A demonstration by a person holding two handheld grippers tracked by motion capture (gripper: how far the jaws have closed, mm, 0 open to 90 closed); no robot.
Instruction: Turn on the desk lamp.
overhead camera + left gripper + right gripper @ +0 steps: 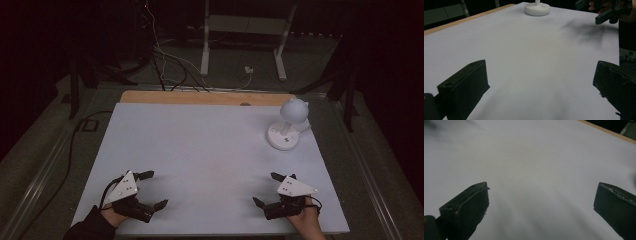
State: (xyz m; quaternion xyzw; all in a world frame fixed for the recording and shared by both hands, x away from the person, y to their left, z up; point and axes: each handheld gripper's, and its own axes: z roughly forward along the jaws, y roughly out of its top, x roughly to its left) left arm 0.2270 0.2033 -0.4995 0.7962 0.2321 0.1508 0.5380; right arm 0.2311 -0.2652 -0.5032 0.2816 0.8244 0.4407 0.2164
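My left gripper rests near the front left of the white table, jaws wide apart with nothing between them. Its own view shows the open left gripper over bare tabletop. My right gripper sits near the front right, also open and empty; in its own view the right gripper spans bare white surface. A white desk lamp with a round head and round base stands at the back right of the table, and the lamp's base lies far ahead of the left jaws.
The other hand's gripper hovers at the upper right of the left gripper view, casting a shadow. A wooden strip edges the table's far side. Cables and a white stand lie on the dark floor beyond.
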